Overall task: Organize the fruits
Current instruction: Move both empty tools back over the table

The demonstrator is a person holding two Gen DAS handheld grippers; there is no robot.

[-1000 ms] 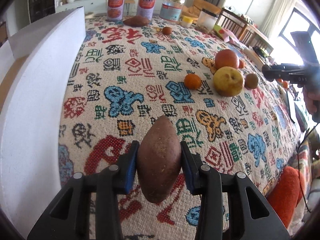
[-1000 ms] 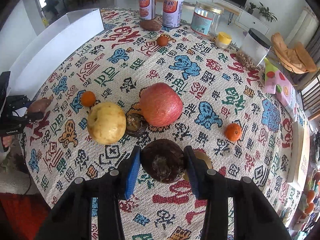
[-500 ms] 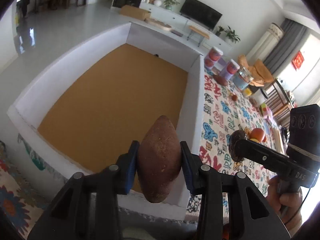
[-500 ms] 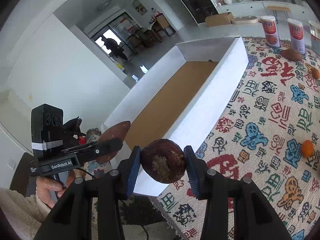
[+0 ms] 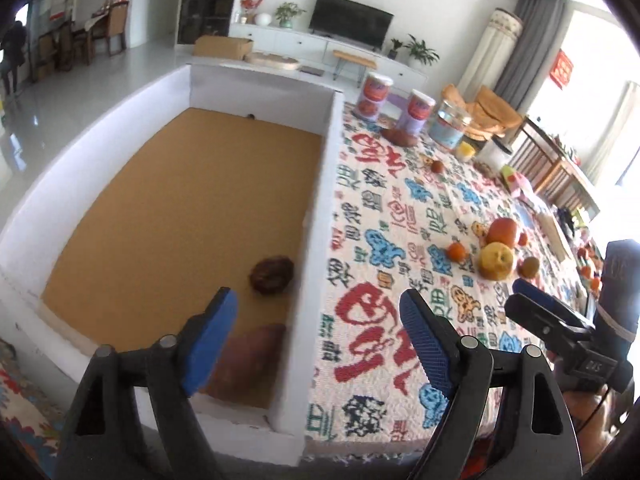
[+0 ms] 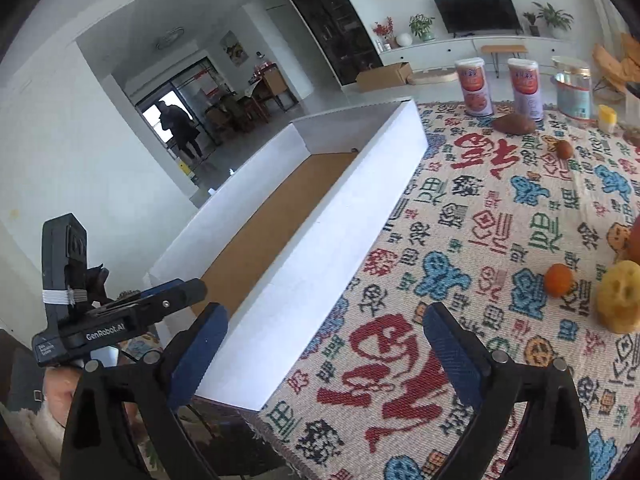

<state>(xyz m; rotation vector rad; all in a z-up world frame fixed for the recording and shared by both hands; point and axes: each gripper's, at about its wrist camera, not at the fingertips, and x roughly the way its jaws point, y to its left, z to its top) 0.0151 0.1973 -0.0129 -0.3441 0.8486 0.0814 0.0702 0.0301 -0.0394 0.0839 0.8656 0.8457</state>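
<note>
My left gripper (image 5: 316,340) hangs over the near corner of the white box (image 5: 320,208), its jaws opening with nothing between them. Below it, on the box's brown floor, lie a brown sweet potato (image 5: 248,360) and a dark round fruit (image 5: 272,275). My right gripper (image 6: 326,352) is above the box's long wall (image 6: 320,264) and the patterned cloth (image 6: 472,216), jaws opening and empty. Each gripper shows in the other's view: the right gripper (image 5: 536,308), the left gripper (image 6: 172,296). A red apple (image 5: 503,230), a yellow fruit (image 5: 496,261), an orange (image 5: 457,252) and a kiwi (image 5: 529,267) sit together on the cloth.
At the cloth's far end lie another sweet potato (image 5: 400,136) and a small brown fruit (image 5: 437,166), in front of two tall cans (image 5: 376,94) and a jar (image 5: 448,128). A person (image 6: 180,128) stands in a far doorway.
Both grippers have opened. The sweet potato left the left gripper and the dark round fruit left the right one; both now lie in the box.
</note>
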